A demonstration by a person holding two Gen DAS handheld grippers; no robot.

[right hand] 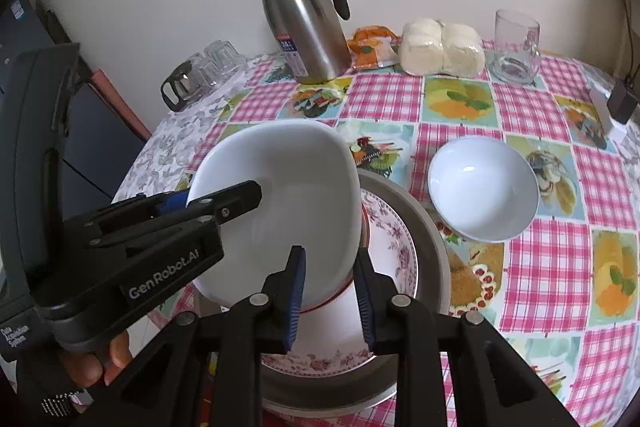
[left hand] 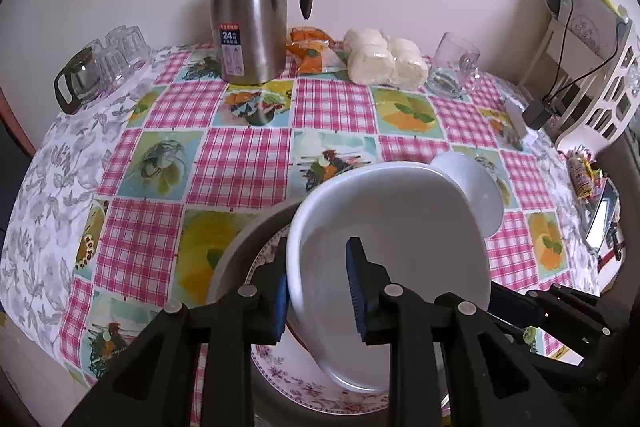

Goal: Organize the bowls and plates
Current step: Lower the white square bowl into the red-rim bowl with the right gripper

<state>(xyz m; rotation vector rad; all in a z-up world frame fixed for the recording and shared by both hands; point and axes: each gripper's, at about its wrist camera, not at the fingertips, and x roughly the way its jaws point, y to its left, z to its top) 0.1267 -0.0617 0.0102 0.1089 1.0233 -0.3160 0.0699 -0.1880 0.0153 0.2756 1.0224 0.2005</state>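
Left wrist view: the left gripper (left hand: 320, 291) pinches the rim of the white dish (left hand: 392, 259), tilted over the floral plate (left hand: 304, 379). The right gripper (right hand: 330, 301) is spread (holding nothing), its fingers either side of the dish's near edge.

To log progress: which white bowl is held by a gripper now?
The squarish white bowl, pinched by the left gripper; the round white bowl sits free on the tablecloth.

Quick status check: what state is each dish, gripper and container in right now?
Square white bowl: tilted, pinched at rim.
Left gripper: shut on it.
Right gripper: open.
Floral plate: inside metal basin.
Round white bowl: upright, empty.
Thermos: lid closed.
Glass mug: upright, empty.
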